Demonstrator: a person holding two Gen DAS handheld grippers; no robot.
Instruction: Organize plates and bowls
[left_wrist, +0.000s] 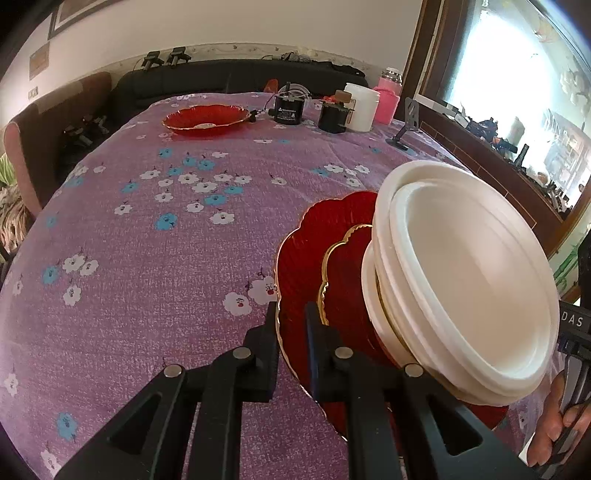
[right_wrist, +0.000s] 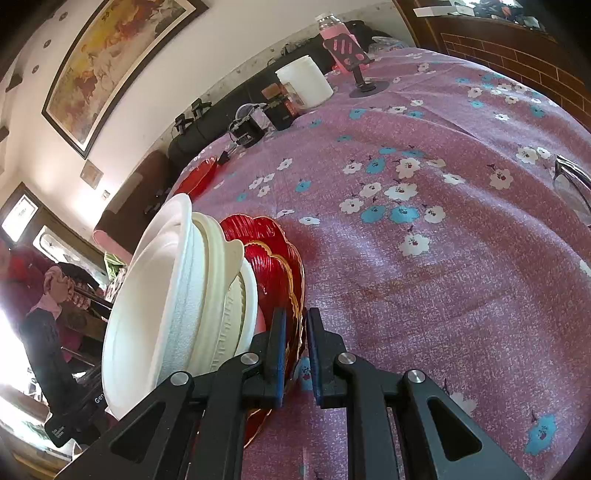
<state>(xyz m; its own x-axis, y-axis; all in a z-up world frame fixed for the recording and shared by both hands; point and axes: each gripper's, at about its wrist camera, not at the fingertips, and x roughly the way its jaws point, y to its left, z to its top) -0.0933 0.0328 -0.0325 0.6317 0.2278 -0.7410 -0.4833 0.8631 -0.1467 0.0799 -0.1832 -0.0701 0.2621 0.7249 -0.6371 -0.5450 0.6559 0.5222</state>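
A stack of red gold-rimmed plates (left_wrist: 325, 225) carries several nested white bowls (left_wrist: 469, 280) on top. My left gripper (left_wrist: 291, 314) is shut on the near rim of the bottom red plate. In the right wrist view the same red plates (right_wrist: 266, 240) and white bowls (right_wrist: 147, 295) sit at the left. There my right gripper (right_wrist: 295, 325) is shut on the opposite rim of the red plate. Whether the stack rests on the purple flowered tablecloth (left_wrist: 166, 258) or hangs just above it I cannot tell. Another red plate (left_wrist: 205, 118) lies at the far left of the table.
At the table's far end stand a white tub (left_wrist: 360, 107), a pink bottle (left_wrist: 388, 94), two black devices (left_wrist: 288, 109) and a phone stand (left_wrist: 406, 125). A hand (left_wrist: 554, 424) holds the other gripper at the right. A glass object (right_wrist: 570, 184) is at the right edge.
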